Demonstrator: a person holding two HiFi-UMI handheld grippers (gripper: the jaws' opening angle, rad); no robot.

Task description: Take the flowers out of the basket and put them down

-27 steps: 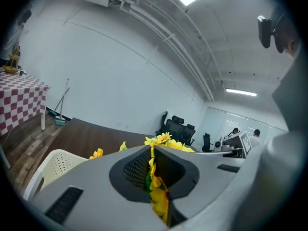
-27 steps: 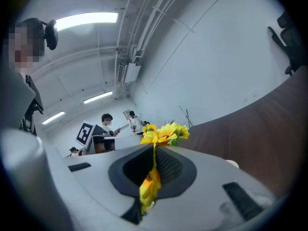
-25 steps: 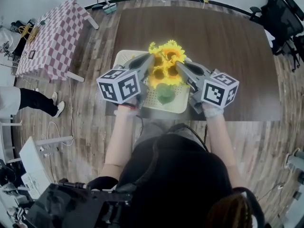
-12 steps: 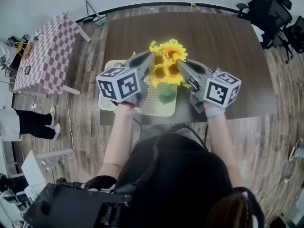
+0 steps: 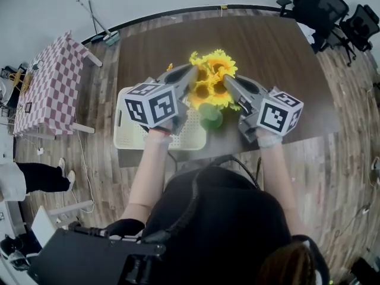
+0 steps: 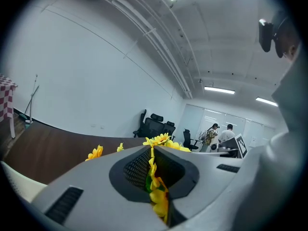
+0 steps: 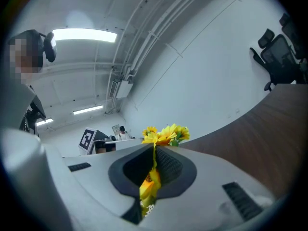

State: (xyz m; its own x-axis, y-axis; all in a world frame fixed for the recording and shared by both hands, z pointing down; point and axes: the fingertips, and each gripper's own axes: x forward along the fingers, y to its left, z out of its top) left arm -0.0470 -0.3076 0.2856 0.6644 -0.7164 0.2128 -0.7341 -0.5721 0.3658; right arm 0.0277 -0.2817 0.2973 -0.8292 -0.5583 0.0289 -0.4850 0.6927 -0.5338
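I have my left gripper (image 5: 191,75) and right gripper (image 5: 227,81) both clamped on the bunch of yellow artificial sunflowers (image 5: 214,70), over the dark wooden table (image 5: 267,46) just beside the cream perforated basket (image 5: 127,138). It looks light and floppy; stems should hold better than petals.

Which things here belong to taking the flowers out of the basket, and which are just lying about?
Job in hand:
flowers
basket
brown table
left gripper and right gripper, both shut on the flowers

Lying about:
checked table
office chairs
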